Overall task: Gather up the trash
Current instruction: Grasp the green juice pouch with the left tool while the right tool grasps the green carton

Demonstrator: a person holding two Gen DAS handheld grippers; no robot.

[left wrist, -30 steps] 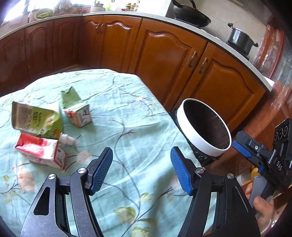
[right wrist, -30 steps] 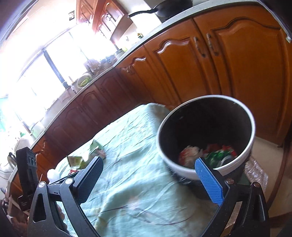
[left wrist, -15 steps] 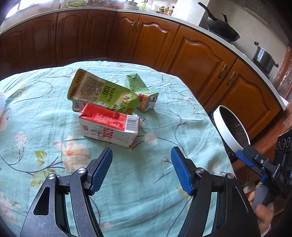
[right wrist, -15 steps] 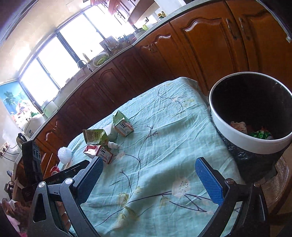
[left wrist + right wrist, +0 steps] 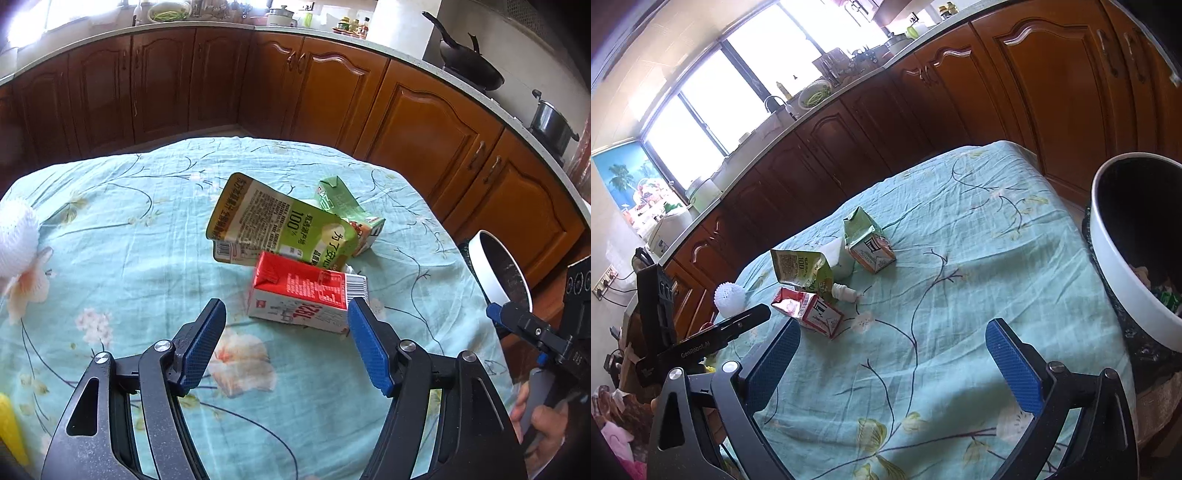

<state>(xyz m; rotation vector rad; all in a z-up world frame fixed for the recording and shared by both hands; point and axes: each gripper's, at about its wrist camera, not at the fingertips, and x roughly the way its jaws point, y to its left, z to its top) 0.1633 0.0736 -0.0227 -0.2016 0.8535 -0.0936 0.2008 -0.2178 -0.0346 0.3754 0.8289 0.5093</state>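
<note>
**Some trash binned, a cluster of cartons left**

The left gripper hovers low over the counter's pale green floral cloth, its blue-padded fingers spread apart and holding nothing. Just ahead of them lies the flattened red and white drink carton, close to the gap between the fingers but not yet inside it. Behind the red carton, touching it, leans the crumpled green foil juice pouch, and beside that stands the small green and orange cardboard carton. From the right wrist view a small white plastic bottle lies against the pouch. A white mesh ball sits near the counter's far-left edge.

The right gripper is also empty, fingers wide apart, above bare cloth. To its right, at the counter's edge, stands the white-rimmed round bin with a black liner; some green and pale scraps show inside.

So the task looks partly done: some rubbish is in the bin, while the cartons, pouch and bottle remain to be collected. The red carton seems the likely next pick.
</note>
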